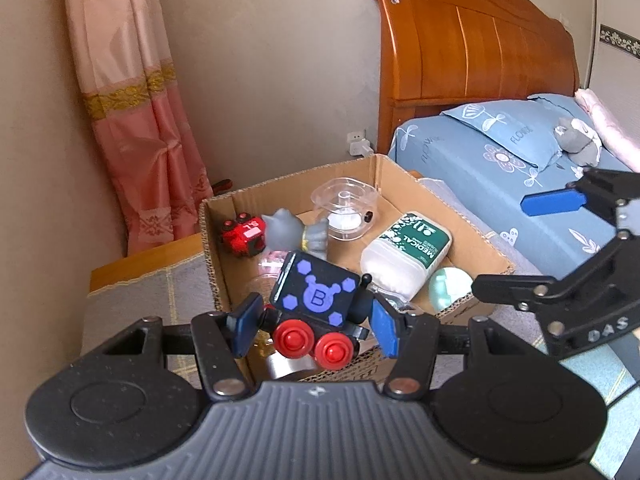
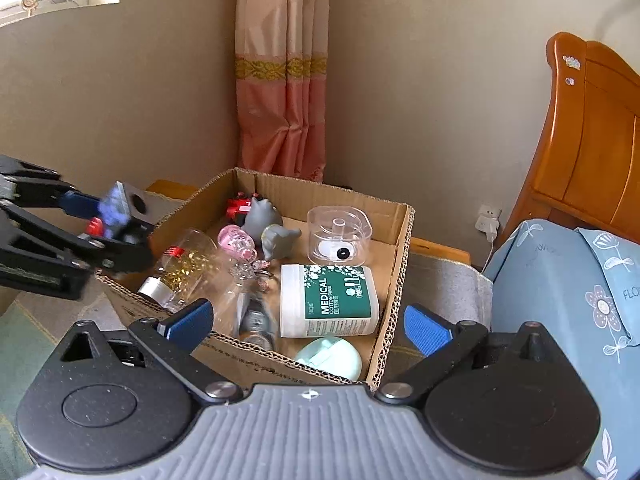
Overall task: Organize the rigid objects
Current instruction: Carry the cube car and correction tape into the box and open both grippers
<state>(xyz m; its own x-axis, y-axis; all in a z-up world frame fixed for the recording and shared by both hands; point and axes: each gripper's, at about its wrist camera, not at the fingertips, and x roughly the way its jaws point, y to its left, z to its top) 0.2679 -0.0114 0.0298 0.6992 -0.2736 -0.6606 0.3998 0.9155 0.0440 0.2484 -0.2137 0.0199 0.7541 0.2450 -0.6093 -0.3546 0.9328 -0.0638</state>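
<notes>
Left gripper (image 1: 314,322) was clamped on a black toy cart (image 1: 316,304) with purple "B" markings and red wheels, blue pads pressed against its two sides. Held it up over the near edge of the cardboard box (image 1: 216,248), not down inside. Right gripper (image 2: 308,326) was spread wide with nothing between the pads (image 2: 426,330), hanging over the box's near rim.

Quite a pile inside the box already: white tub (image 2: 328,300) with a green "MEDICAL COTTON" label lying on its side, clear plastic case (image 2: 340,240) behind it toward the far wall, grey animal figure (image 2: 270,228) next to that, small red toy (image 2: 238,206) tucked in the far corner. Also a pale mint egg-shaped thing (image 2: 330,358) jammed in the near corner, just beside the tub. Clear bottle (image 2: 180,276) with gold flakes lay along the left wall, pink trinket (image 2: 236,242) beside it.

Box sat on a grey cloth (image 2: 444,292), right by a bed with blue floral bedding (image 2: 560,280).
</notes>
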